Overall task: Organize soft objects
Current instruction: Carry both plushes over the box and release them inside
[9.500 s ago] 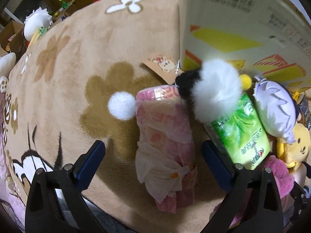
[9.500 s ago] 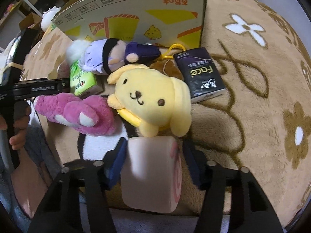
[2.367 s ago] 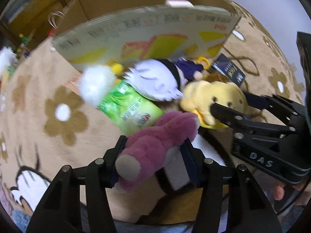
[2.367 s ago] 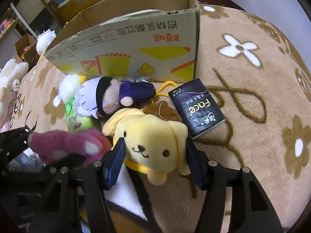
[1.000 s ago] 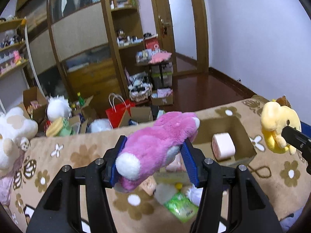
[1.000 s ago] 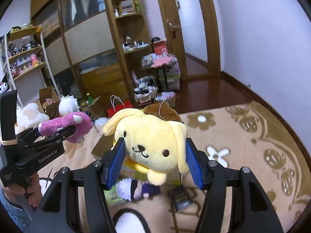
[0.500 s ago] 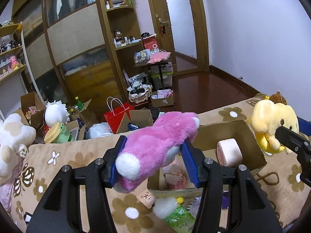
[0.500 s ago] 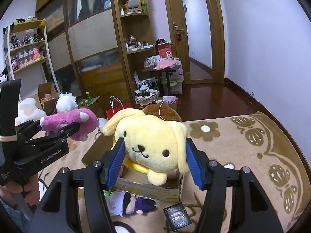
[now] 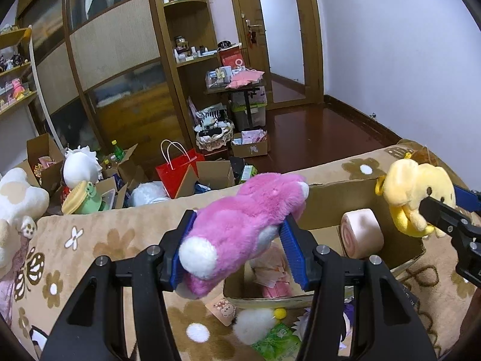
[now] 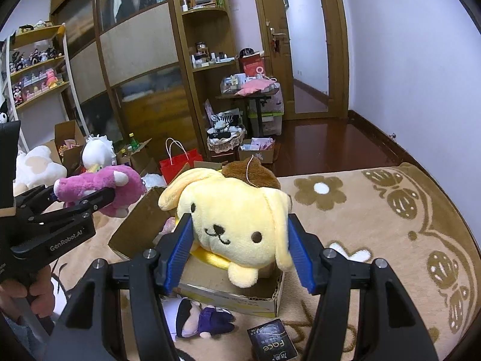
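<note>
Both sets of jaws were clamped on toys when I looked: the left gripper (image 9: 237, 246) had its blue pads squeezed into the sides of the pink plush (image 9: 240, 225), and the right gripper (image 10: 240, 249) held the yellow dog plush (image 10: 237, 219) by its head, face toward the camera. I had both tools tilted downward, held up in the air over the open cardboard box (image 9: 336, 198) that sat on the beige flowered blanket (image 10: 375, 210). From the left wrist view the pink plush lay lengthwise between the pads, white-tipped end toward me, above the near left part of the box. From the same view the yellow dog hung at the far right, over the box's right wall. From the right wrist view a hand (image 10: 33, 294) wrapped the left tool's handle at the lower left. Inside the box I saw a pink roll cushion (image 9: 362, 233) and a pink patterned bundle (image 9: 273, 273). Outside, against the near wall, lay a purple-haired doll (image 10: 201, 319), a dark tissue pack (image 10: 272, 343), a green pack (image 9: 278, 343) and a white pompom (image 9: 252, 322).
</note>
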{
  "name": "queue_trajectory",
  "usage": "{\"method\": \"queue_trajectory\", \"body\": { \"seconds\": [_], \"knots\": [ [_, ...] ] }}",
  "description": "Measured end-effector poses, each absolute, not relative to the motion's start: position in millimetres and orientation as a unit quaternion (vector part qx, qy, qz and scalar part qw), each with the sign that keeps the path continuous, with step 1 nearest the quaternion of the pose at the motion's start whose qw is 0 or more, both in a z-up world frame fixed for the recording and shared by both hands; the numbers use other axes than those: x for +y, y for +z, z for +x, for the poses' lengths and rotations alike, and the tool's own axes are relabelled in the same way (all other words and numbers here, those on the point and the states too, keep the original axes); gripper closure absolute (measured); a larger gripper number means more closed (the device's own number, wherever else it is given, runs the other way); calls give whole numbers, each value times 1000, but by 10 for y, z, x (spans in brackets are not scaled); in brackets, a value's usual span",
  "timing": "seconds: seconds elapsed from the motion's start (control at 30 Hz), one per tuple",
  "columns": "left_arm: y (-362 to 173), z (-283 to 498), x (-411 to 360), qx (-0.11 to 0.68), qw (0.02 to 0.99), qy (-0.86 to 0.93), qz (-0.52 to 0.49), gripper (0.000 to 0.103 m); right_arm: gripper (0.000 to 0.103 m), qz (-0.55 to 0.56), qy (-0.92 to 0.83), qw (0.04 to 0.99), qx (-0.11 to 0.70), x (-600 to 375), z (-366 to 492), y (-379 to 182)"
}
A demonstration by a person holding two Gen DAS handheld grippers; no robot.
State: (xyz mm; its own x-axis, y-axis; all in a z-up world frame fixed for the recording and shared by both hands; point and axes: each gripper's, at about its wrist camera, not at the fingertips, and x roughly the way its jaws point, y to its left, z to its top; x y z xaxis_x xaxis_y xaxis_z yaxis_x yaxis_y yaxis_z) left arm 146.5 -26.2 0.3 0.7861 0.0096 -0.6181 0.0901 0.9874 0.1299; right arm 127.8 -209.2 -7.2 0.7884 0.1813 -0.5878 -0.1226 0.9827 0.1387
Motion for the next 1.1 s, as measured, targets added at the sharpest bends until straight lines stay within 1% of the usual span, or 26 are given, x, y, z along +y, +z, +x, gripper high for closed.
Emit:
{"method": "queue_trajectory", "body": {
  "seconds": [0.37, 0.8, 1.1],
  "knots": [
    [-149, 1506, -311, 330, 940, -26, 77, 49, 38, 44, 84, 936, 339, -2071, 1404, -252],
    [-403, 1591, -400, 365, 926, -34, 91, 48, 36, 28, 82, 931, 356, -2003, 1424, -411],
    [-449, 1595, -394, 377, 921, -31, 90, 47, 35, 21, 85, 924, 373, -1989, 1457, -505]
  ]
}}
